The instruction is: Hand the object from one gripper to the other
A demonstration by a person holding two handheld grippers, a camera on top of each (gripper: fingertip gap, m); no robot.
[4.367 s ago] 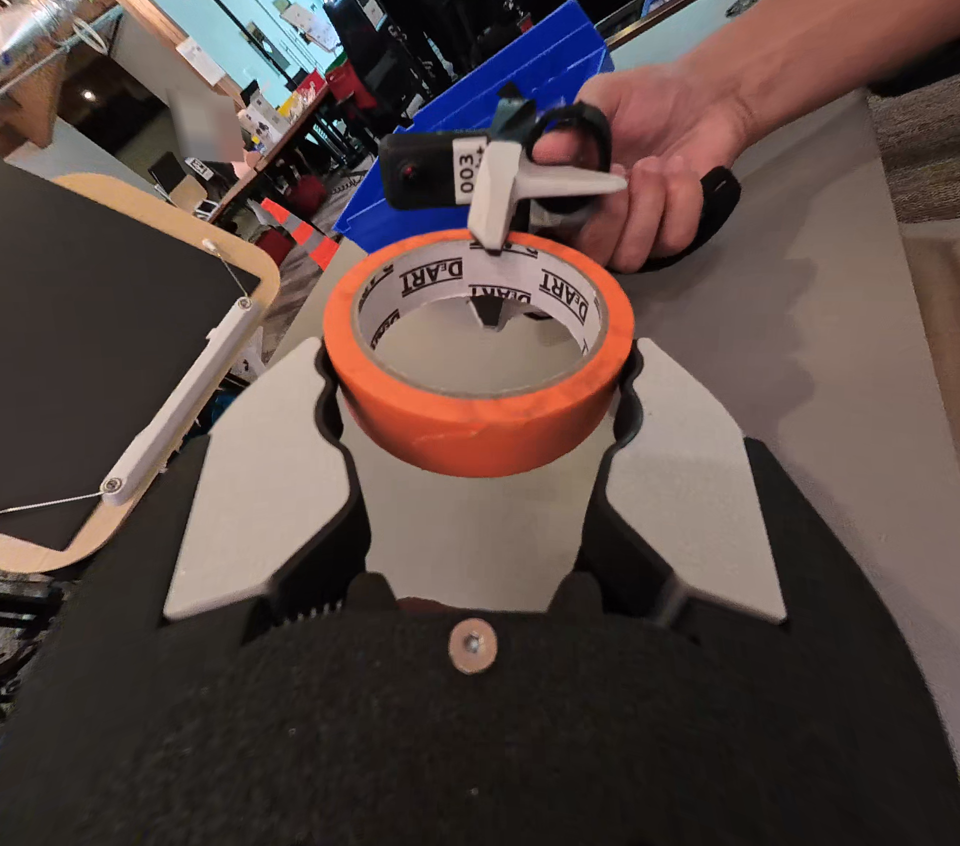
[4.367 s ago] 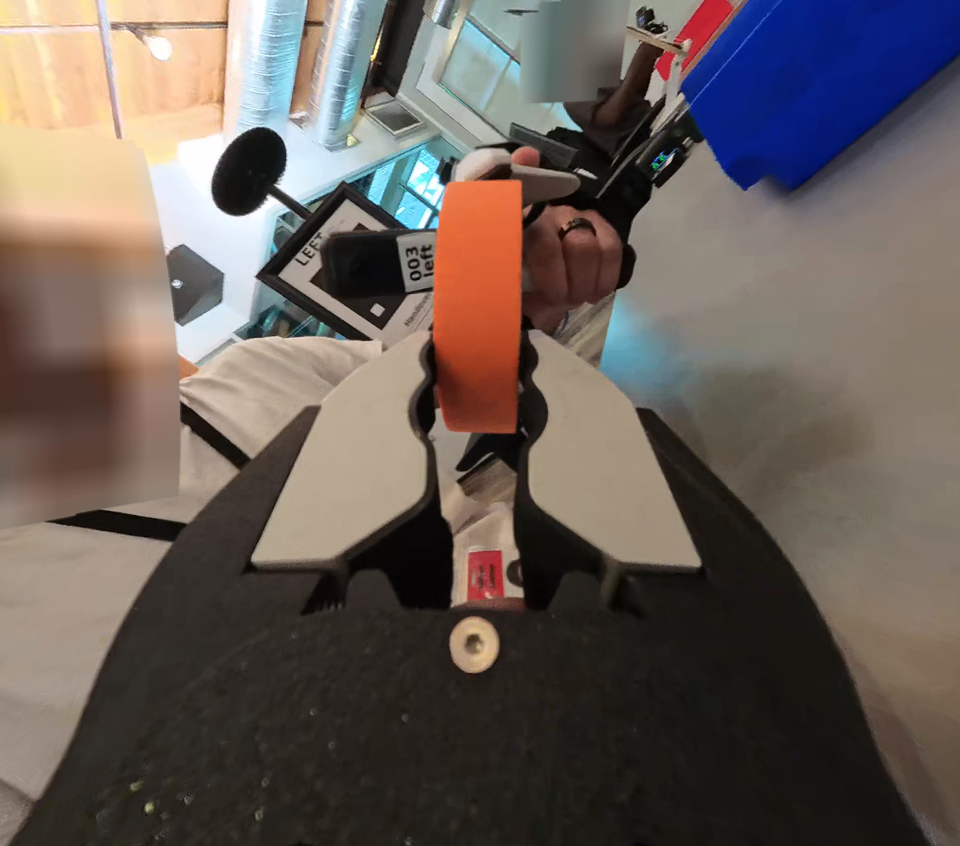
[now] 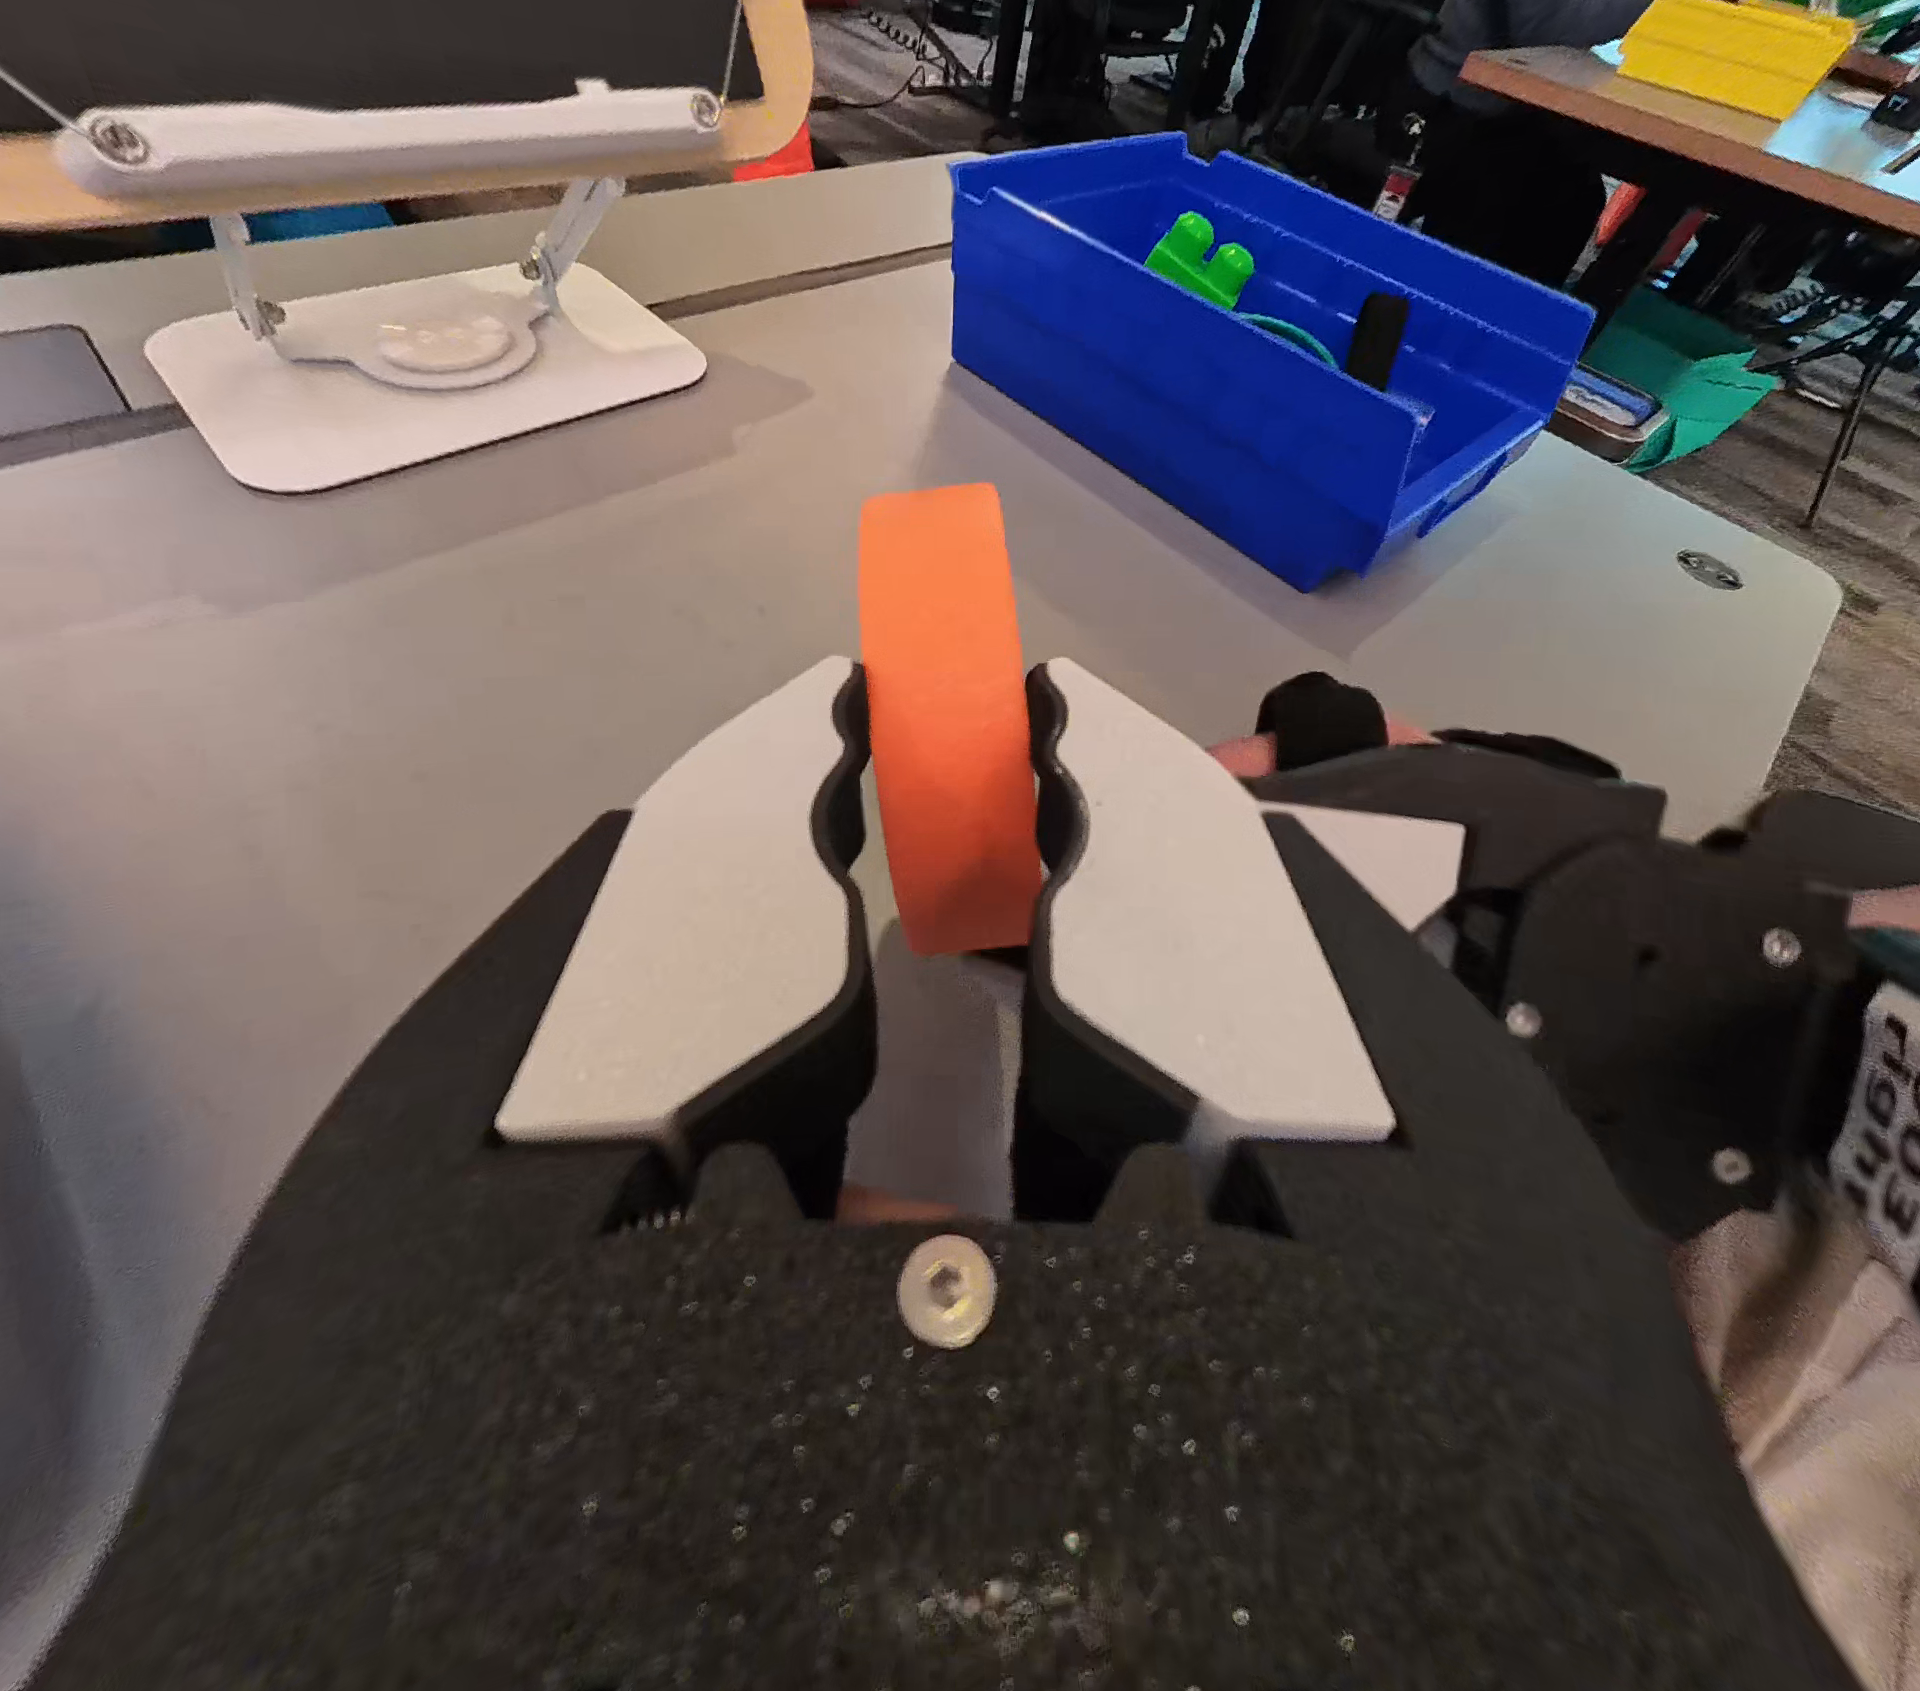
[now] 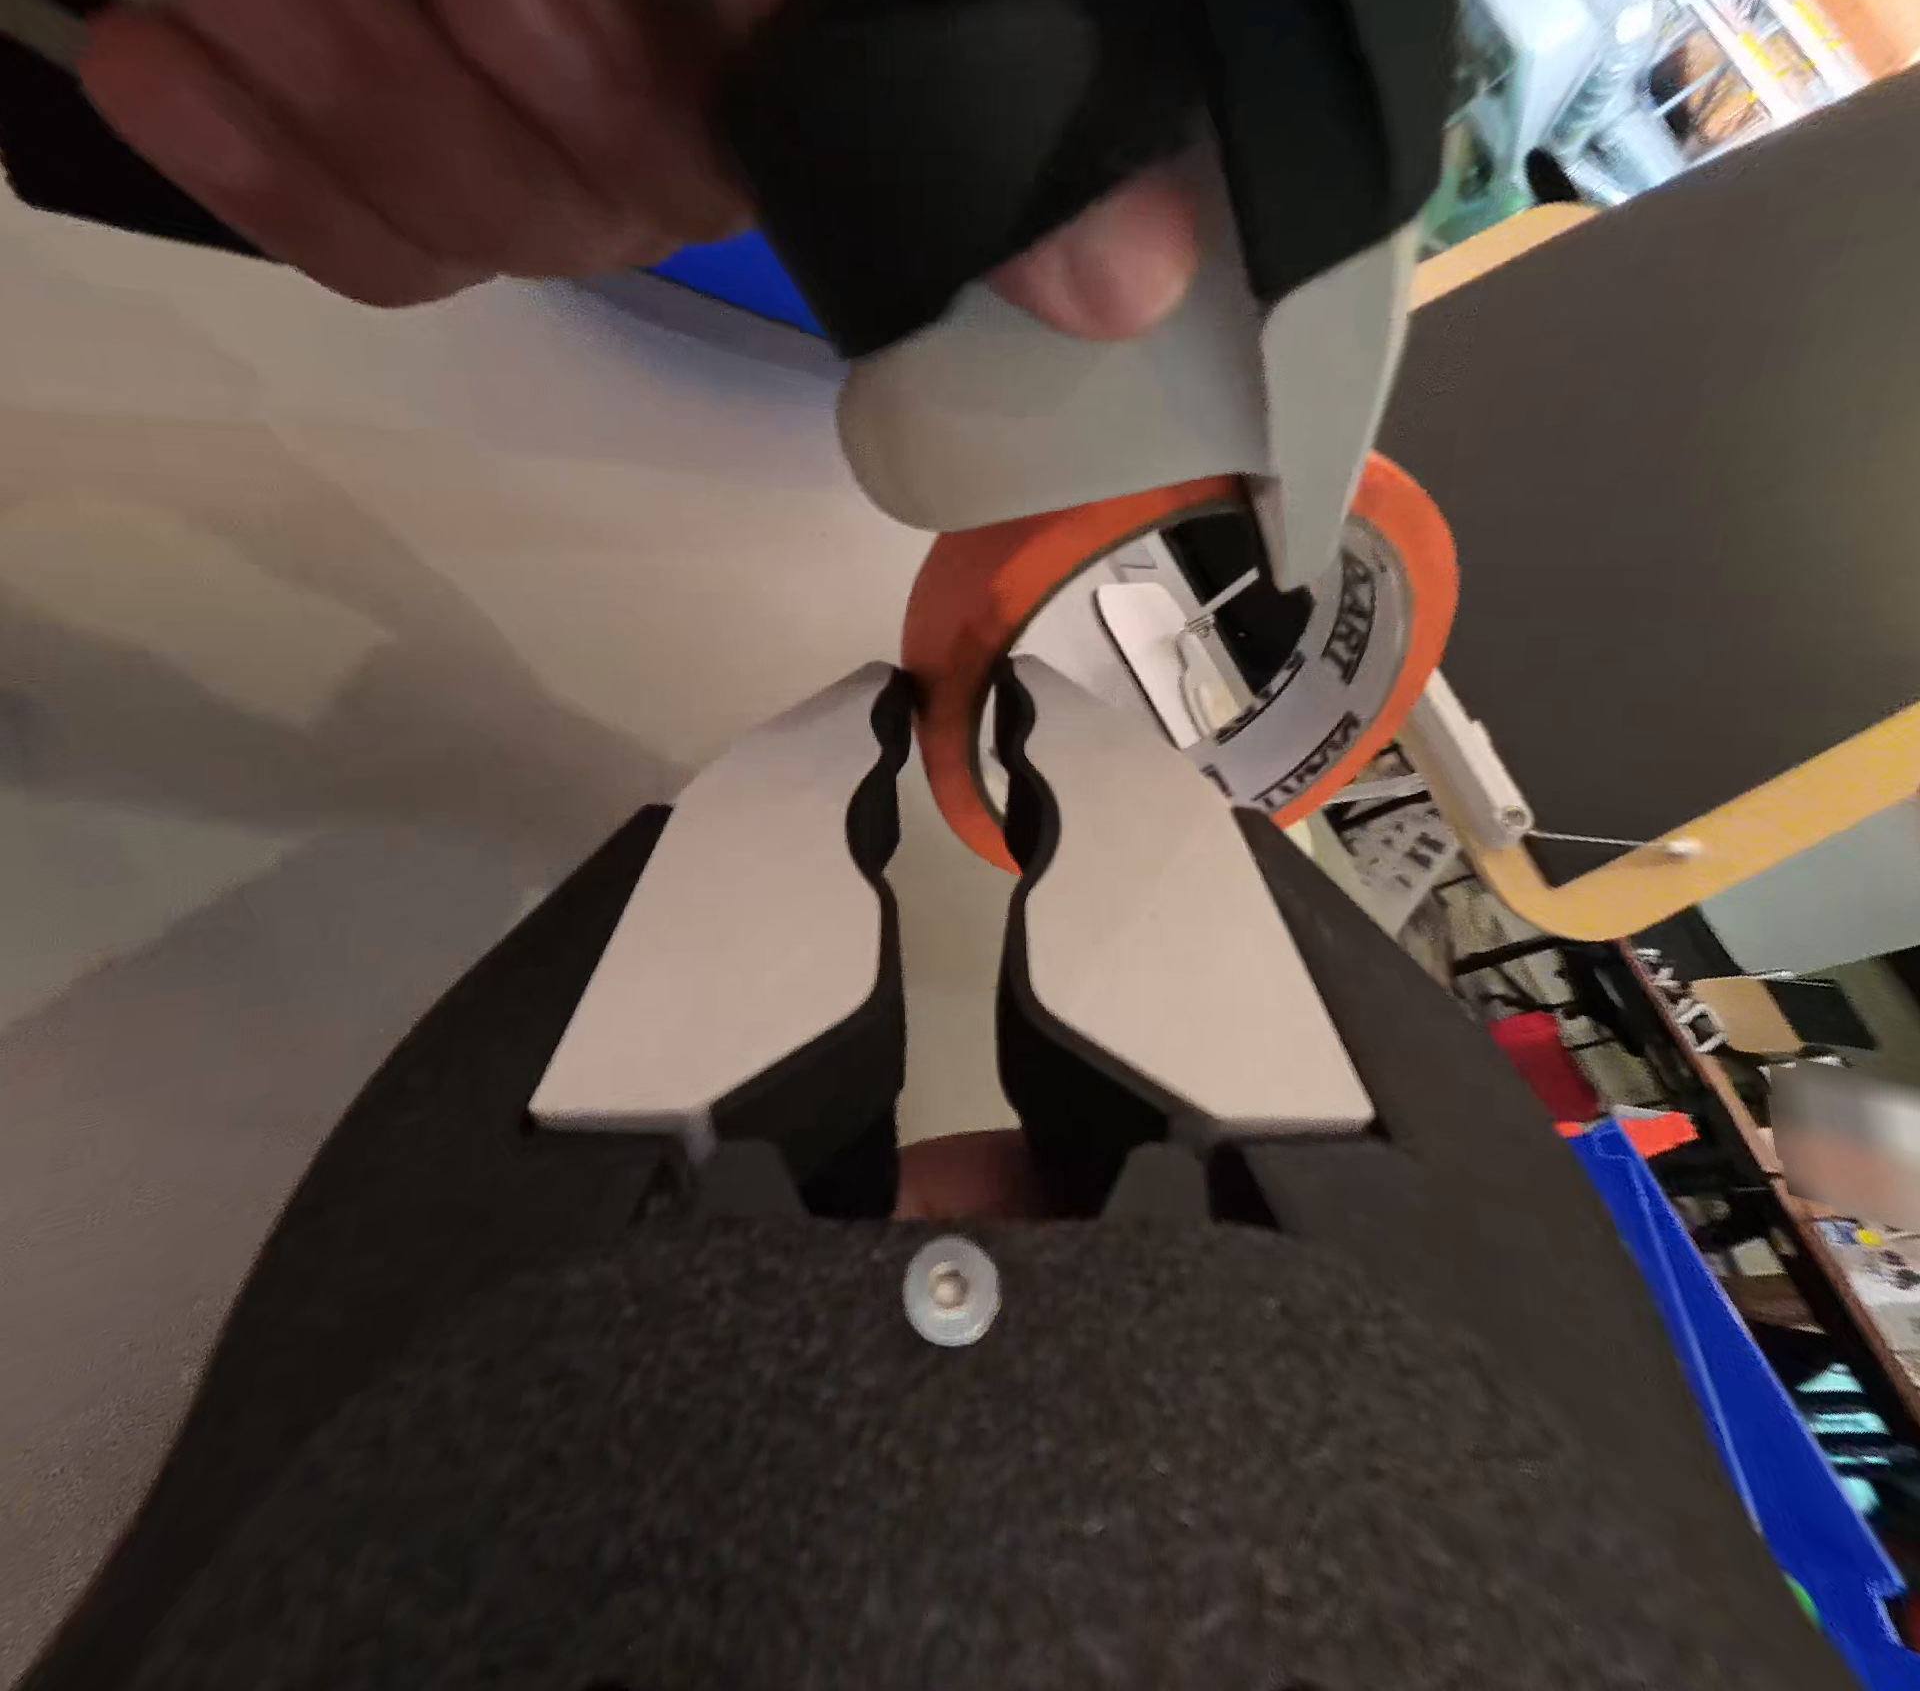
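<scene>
The orange tape roll stands edge-on above the grey table. My left gripper is shut across the roll's width. One finger of the right gripper reaches in from the right, low beside it. In the right wrist view the roll shows as a ring. My right gripper is closed on the ring's near wall, one finger inside and one outside. The left gripper's grey fingers clamp the ring's top, held by a hand.
A blue bin with a green block sits at the far right of the table. A dark board on a white stand is at the far left, also in the right wrist view. The table's edge runs close on the right. Left tips to right tips: about 5 cm.
The left gripper earlier spanned the roll's full diameter, now it pinches its width. The right gripper pinched the width before, now it straddles the wall. Both are lower, nearer the table.
</scene>
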